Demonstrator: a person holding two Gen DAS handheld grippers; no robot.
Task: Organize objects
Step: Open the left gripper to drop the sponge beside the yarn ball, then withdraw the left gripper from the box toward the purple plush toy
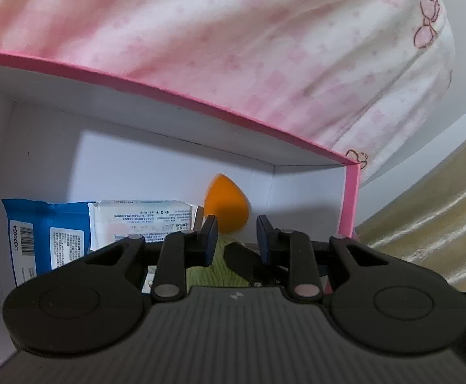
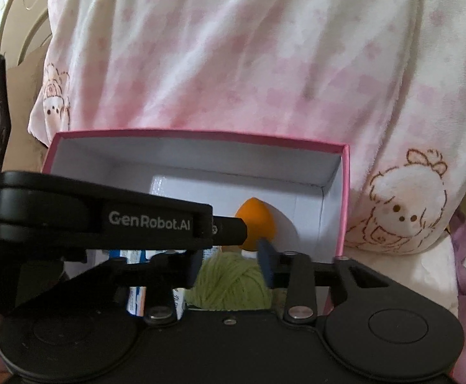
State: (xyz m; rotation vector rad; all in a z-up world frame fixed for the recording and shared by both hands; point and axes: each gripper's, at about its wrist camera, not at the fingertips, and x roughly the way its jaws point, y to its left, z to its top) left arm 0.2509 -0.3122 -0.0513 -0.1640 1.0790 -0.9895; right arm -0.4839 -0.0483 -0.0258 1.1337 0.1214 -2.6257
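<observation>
A pink box with a white inside (image 1: pixel 169 92) (image 2: pixel 201 136) lies open in front of a person. An orange egg-shaped sponge (image 1: pixel 226 204) (image 2: pixel 255 220) is near its far right corner, blurred in the left wrist view. My left gripper (image 1: pixel 236 236) is low inside the box with a narrow gap between its pads. Nothing is between them, and the sponge is just beyond its fingertips (image 2: pixel 233 227). My right gripper (image 2: pixel 231 267) is shut on a green yarn ball (image 2: pixel 233 284) (image 1: pixel 220 268), just below and behind the left one.
A blue wipes pack (image 1: pixel 57 230) and a white pack (image 1: pixel 140 220) stand side by side in the left part of the box. A person in pink patterned pyjamas (image 2: pixel 233 64) sits right behind the box. Cream fabric (image 1: pixel 424 224) lies to its right.
</observation>
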